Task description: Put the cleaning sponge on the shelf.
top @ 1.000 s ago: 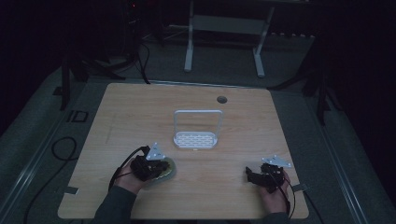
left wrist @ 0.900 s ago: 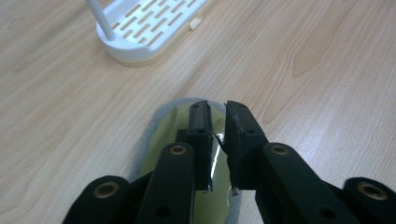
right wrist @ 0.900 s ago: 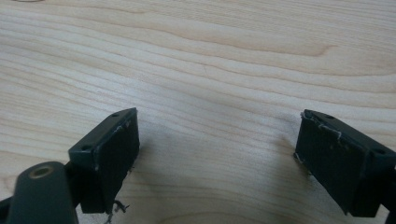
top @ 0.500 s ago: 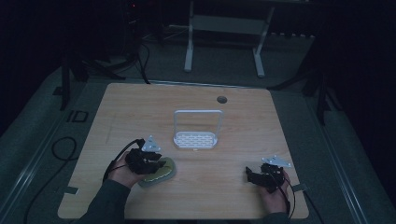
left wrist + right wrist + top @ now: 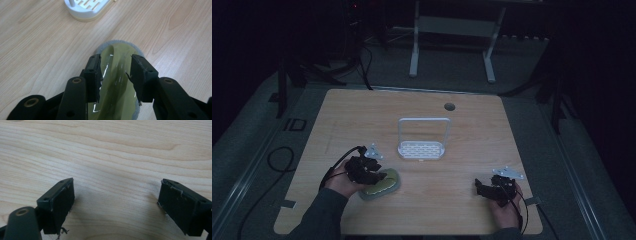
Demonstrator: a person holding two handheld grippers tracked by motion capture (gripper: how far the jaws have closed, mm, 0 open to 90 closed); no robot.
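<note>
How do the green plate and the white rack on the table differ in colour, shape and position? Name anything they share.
The plate is olive green with a grey rim; the rack is white. The plate is shallow and rounded; the rack has a slotted base and a tall upright loop. The plate sits between the left gripper's jaws; the rack stands alone. Both rest on the wooden table.

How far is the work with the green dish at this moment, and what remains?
Looks done: the green dish lies flat on the table, in front of the white rack. In hand: the left tongs have just been opening; their jaws straddle the dish without pressing it, so it seems released. Left: probably drawing the left tongs away. The right tongs rest open over bare wood.
</note>
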